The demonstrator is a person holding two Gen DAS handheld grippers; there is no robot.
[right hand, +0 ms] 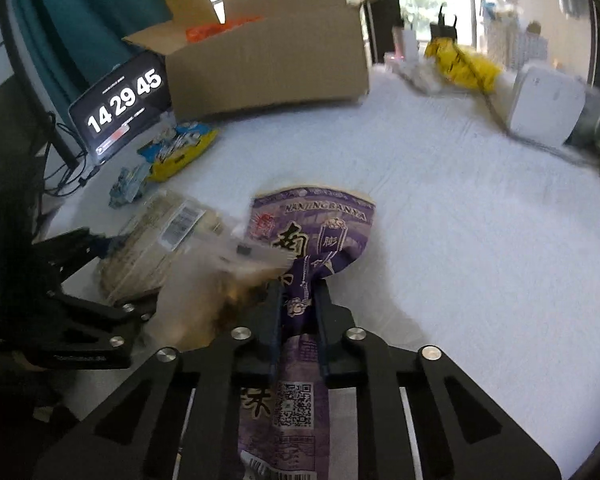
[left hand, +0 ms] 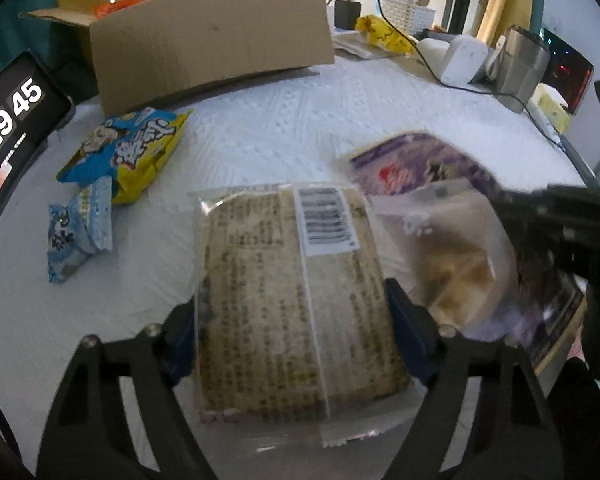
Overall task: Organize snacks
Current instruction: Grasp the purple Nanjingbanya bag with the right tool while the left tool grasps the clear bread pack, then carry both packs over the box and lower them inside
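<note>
Fingers [right hand: 274, 312] pinching purple packet [right hand: 300, 248]; neighbouring clear bag [right hand: 204, 300] blurred.
</note>
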